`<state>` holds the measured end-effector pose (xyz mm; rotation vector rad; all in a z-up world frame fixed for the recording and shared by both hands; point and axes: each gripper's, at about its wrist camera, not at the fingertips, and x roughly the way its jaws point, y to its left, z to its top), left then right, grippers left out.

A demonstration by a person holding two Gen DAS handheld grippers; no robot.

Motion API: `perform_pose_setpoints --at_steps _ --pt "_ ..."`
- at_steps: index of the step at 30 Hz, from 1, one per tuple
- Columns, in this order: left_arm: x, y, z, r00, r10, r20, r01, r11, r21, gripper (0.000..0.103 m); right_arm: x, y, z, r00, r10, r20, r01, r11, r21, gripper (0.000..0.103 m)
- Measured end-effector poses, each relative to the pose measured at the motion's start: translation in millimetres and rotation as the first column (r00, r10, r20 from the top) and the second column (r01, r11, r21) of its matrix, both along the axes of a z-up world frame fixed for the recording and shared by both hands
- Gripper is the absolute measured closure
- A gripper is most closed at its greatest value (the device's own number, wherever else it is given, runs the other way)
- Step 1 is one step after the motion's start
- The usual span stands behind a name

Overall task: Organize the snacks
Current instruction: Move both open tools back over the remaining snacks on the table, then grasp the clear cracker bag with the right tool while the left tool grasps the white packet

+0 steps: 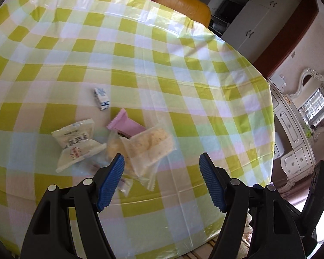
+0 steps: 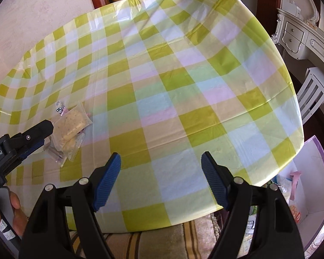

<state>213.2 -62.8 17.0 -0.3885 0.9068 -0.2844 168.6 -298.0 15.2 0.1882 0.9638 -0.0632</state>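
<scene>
A small heap of snack packets lies on the checked tablecloth [image 1: 183, 90]. It holds a clear cracker packet [image 1: 149, 146], a pink bar [image 1: 127, 124], a white printed packet [image 1: 77, 140] and a small blue-and-white candy [image 1: 102, 99]. My left gripper [image 1: 162, 161] hovers open just right of the heap, nothing between its blue pads. In the right wrist view the same cracker packet [image 2: 72, 125] sits far left beside the left gripper's fingers [image 2: 38, 129]. My right gripper [image 2: 161, 159] is open over bare cloth near the table's front edge.
A purple-edged white box [image 2: 313, 172] with snacks inside stands below the table's right edge. A yellow chair [image 1: 183, 2] stands behind the table, white cabinets [image 1: 248, 21] beyond. A striped rug [image 2: 162, 243] lies in front. A hand [image 2: 13, 205] holds the left gripper's handle.
</scene>
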Motion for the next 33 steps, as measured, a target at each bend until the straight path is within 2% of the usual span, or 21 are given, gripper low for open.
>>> perform_pose_setpoints --at_steps 5,13,23,28,33 --pt "4 56 -9 0.988 0.151 -0.030 -0.152 0.988 -0.035 0.038 13 26 -1 0.999 0.031 0.009 -0.031 0.999 0.027 0.026" --pt "7 105 -33 0.957 0.269 -0.114 -0.281 0.953 -0.111 0.043 37 68 1 0.998 0.053 0.033 -0.056 0.994 0.090 0.026" --pt "5 111 -42 0.950 0.287 -0.121 -0.303 0.942 -0.145 0.043 82 108 -10 1.000 -0.007 0.004 0.007 0.988 0.152 0.026" --pt "4 116 -42 0.945 0.308 -0.112 -0.323 0.933 -0.158 0.043 99 123 -24 0.999 0.013 -0.029 -0.010 0.995 0.103 0.026" --pt "6 110 -42 0.952 0.287 -0.110 -0.302 0.940 -0.160 0.043 92 123 -28 0.998 0.056 -0.025 -0.055 0.998 0.037 0.026"
